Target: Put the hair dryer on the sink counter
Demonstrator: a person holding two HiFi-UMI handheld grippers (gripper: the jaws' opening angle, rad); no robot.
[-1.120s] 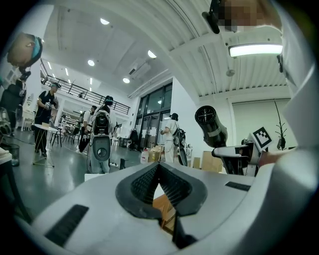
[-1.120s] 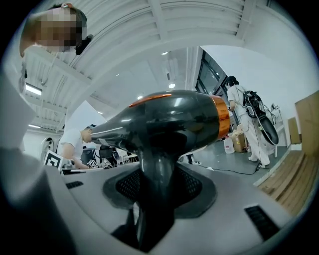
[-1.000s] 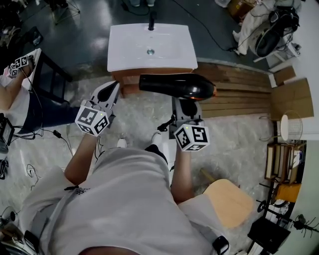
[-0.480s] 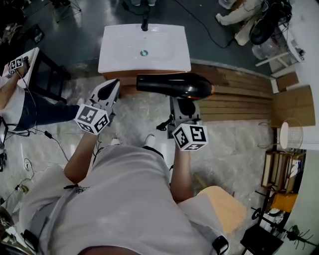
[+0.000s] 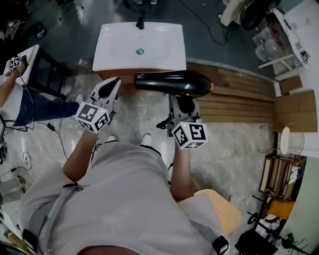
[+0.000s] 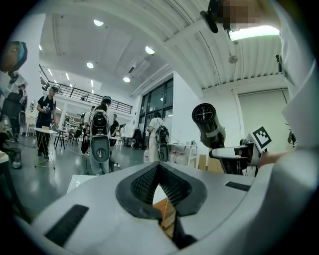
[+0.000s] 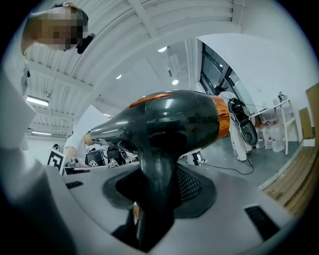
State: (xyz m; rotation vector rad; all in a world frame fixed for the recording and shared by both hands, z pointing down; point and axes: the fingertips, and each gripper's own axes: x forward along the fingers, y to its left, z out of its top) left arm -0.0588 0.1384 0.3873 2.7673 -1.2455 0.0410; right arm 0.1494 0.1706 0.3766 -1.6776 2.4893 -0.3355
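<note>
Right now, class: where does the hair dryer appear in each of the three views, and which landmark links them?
Head view: hair dryer upper centre, crosswise, just below the sink counter.
Left gripper view: hair dryer right of centre, one end toward the camera.
Right gripper view: hair dryer fills the centre.
Shared landmark: the right tongs clamped on its handle.

Floor under me (image 5: 134,117) is pale and marbled. Beyond it I note dark grey concrete (image 5: 89,15), glossy. Wooden planks (image 5: 239,94) lie to my right, with cardboard (image 5: 294,104) just past them. A round wooden stool (image 5: 222,206) stands behind me. The ceiling (image 6: 124,30) is white and ribbed, with round lights (image 6: 149,50). Tall windows (image 6: 160,102) fill one wall.
</note>
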